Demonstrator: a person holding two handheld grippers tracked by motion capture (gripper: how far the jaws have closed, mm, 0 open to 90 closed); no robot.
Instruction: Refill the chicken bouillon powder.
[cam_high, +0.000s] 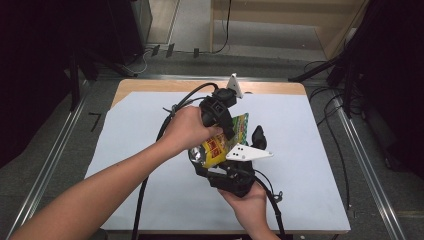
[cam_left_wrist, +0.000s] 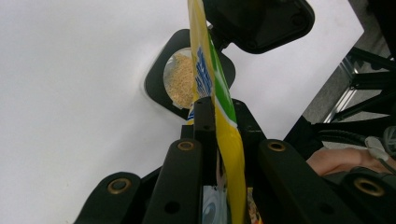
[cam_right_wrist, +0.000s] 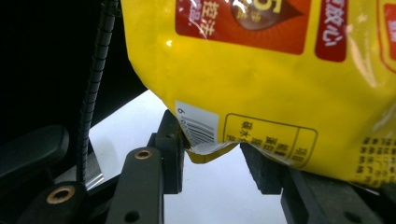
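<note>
Over mid-desk you hold a yellow bag (cam_high: 222, 142) up between both claws, clear of the white sheet (cam_high: 310, 150). Your left claw (cam_high: 220, 112) comes down from above; the left gripper view has its jaws closed on the bag's thin edge (cam_left_wrist: 219, 135), film pinched flat between the pads. Your right claw (cam_high: 227, 175) meets the bag from below, near side. Right gripper view: jaws stand apart with the bag's bottom corner (cam_right_wrist: 205, 149) hanging in the gap, touching the left pad; it's not clamped, so call it open around the corner.

Likely reason for the hold: top pinch carries the weight and keeps the bag upright, lower claw lines up to take the corner, maybe to tip or pour.

View differences: the left gripper view shows a black dish (cam_left_wrist: 161, 84) on the sheet below the bag, with tan crumbs (cam_left_wrist: 183, 79) in it; in the high view that spot sits under your hands. Right gripper view gives the print up close, barcode (cam_right_wrist: 198, 126) and red label (cam_right_wrist: 243, 23). High view alone gives both forearms and the bag's green end (cam_high: 241, 122).
</note>
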